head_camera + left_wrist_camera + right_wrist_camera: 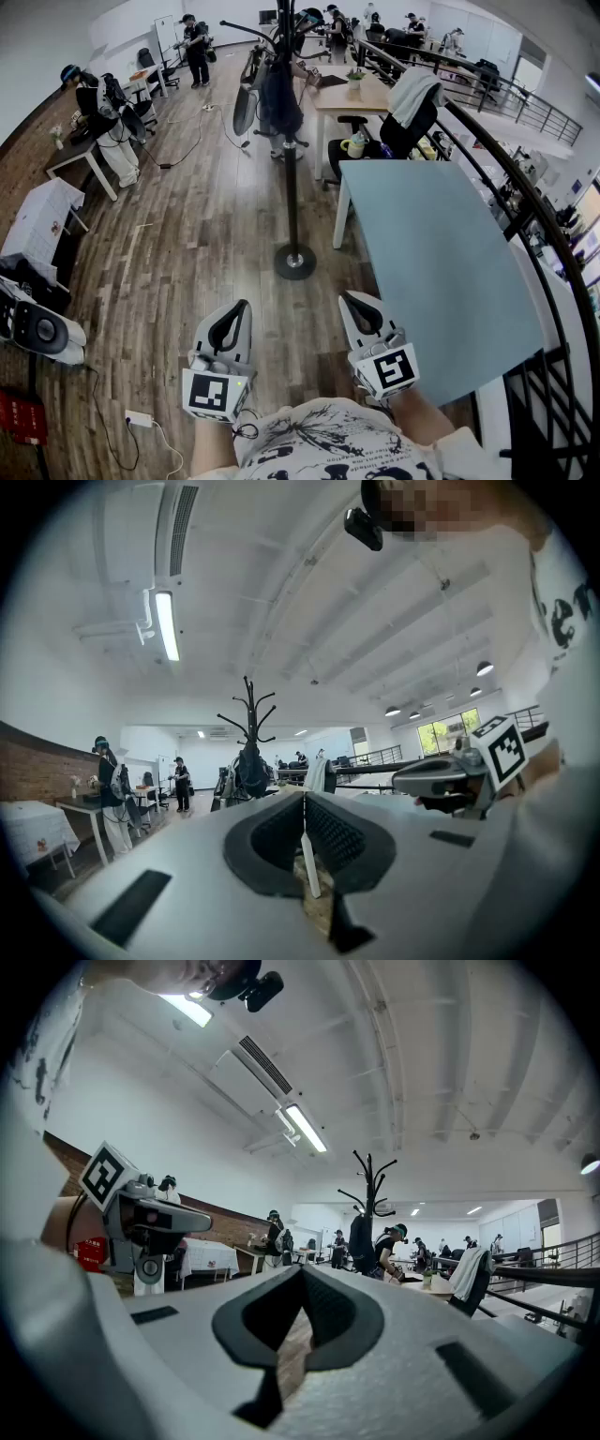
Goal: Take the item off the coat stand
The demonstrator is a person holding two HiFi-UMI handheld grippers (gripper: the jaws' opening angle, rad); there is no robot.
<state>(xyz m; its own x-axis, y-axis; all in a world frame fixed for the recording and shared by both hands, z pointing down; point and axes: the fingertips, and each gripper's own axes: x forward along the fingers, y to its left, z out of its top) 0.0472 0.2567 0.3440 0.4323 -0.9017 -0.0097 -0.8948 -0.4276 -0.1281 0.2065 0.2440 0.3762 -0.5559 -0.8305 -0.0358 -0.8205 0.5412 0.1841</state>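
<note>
A black coat stand (292, 187) rises from a round base on the wooden floor straight ahead of me. A dark bag-like item (279, 101) hangs from its upper hooks. The stand (249, 712) with the dark item (250, 771) is far off in the left gripper view. It appears just as distant in the right gripper view as the stand (371, 1180) and item (361, 1238). My left gripper (242, 307) and right gripper (351, 300) are held low and close to my body, side by side, well short of the stand. Both are shut with nothing between the jaws.
A light blue table (431, 262) stands to the right of the stand, with a black railing (525, 187) beyond it. A white device (37, 328) and a power strip (139, 418) with its cable lie at the left. Desks, chairs and several people fill the far room.
</note>
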